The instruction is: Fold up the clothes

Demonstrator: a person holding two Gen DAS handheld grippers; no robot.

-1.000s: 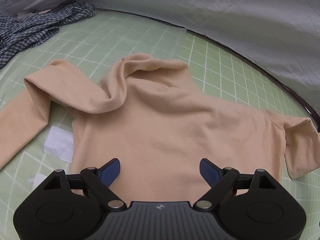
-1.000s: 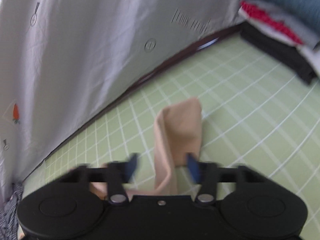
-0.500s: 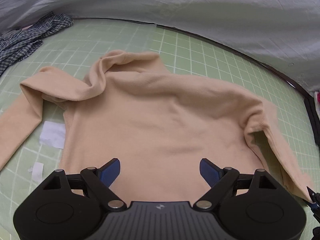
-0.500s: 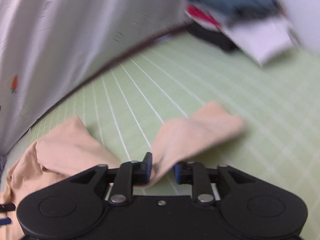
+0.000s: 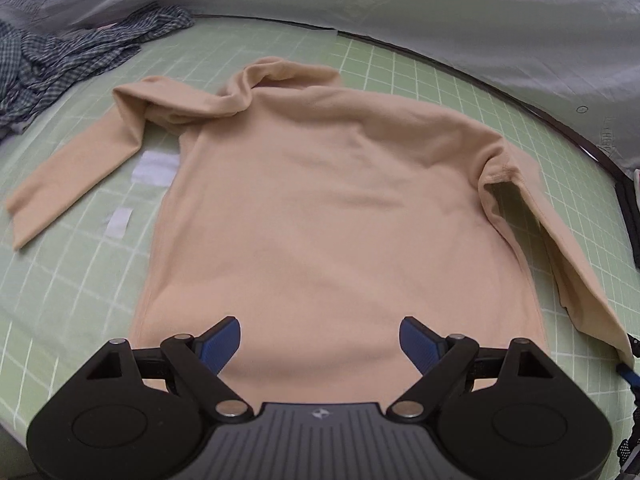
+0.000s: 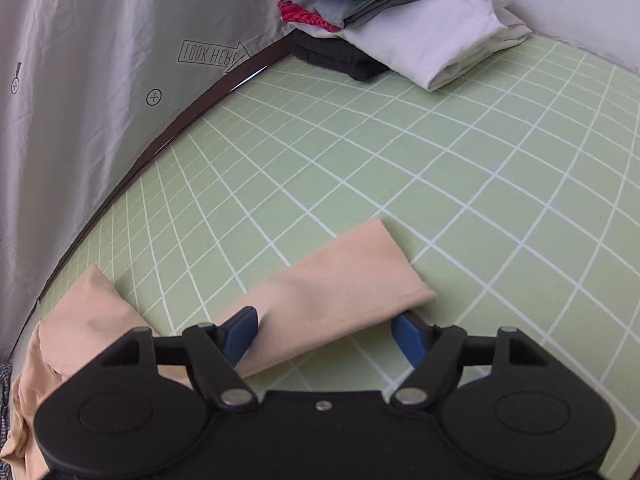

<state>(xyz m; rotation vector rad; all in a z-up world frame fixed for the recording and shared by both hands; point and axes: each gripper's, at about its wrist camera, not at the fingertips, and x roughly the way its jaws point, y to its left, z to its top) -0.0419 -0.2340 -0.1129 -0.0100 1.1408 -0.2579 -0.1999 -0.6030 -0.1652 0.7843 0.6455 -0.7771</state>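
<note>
A beige long-sleeved sweater (image 5: 340, 208) lies spread flat on the green grid mat (image 5: 80, 280), collar toward the far side. Its left sleeve (image 5: 68, 172) bends down to the left; its right sleeve (image 5: 568, 248) runs down the right side. My left gripper (image 5: 320, 340) is open and empty above the sweater's bottom hem. In the right wrist view the right sleeve's cuff end (image 6: 340, 292) lies flat on the mat between the spread fingers of my right gripper (image 6: 324, 332), which is open.
A crumpled blue checked shirt (image 5: 72, 60) lies at the far left. A stack of folded clothes (image 6: 384, 20) sits at the mat's far right corner. A grey printed sheet (image 6: 100, 80) hangs behind the mat's dark edge. White tape patches (image 5: 154, 164) lie beside the sweater.
My right gripper pulled the right sleeve outward and straight, then opened and let it go flat on the mat. The left gripper stayed open above the hem while its view shifted slightly.
</note>
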